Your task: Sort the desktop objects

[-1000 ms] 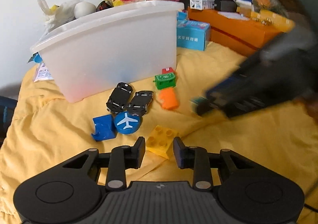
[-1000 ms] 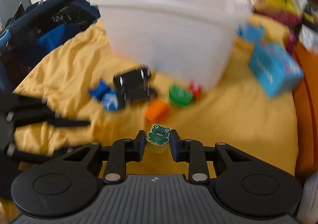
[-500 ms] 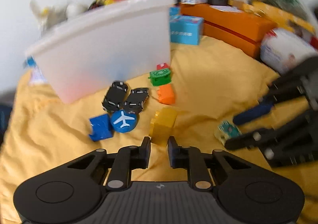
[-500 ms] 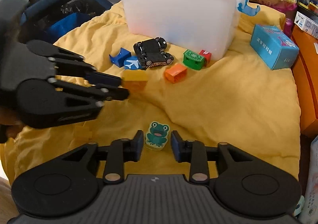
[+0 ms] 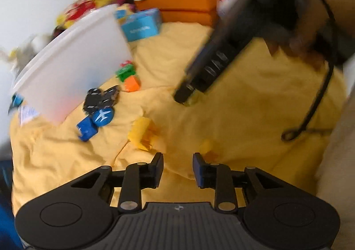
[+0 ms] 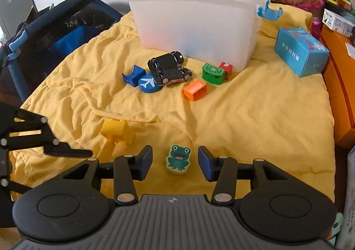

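Frog piece (image 6: 177, 158) nearest cam; toy cars (image 6: 169, 69) before bin (image 6: 195, 25).

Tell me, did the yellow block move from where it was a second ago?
Yes. The yellow block now lies farther from the blue plane disc, nearer the camera and tipped over, no longer close beside it.

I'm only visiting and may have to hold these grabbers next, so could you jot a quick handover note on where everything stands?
Left gripper: jaws opening, nothing between them; the yellow brick lies loose on the yellow blanket just ahead of it.
Right gripper: jaws opening; the frog block lies between them, untouched.
Near the white bin: two black toy cars, blue airplane disc, blue curved block, green brick, red block, orange brick.
Done: cannot tell what is in the bin.
Left: all these pieces remain outside it.
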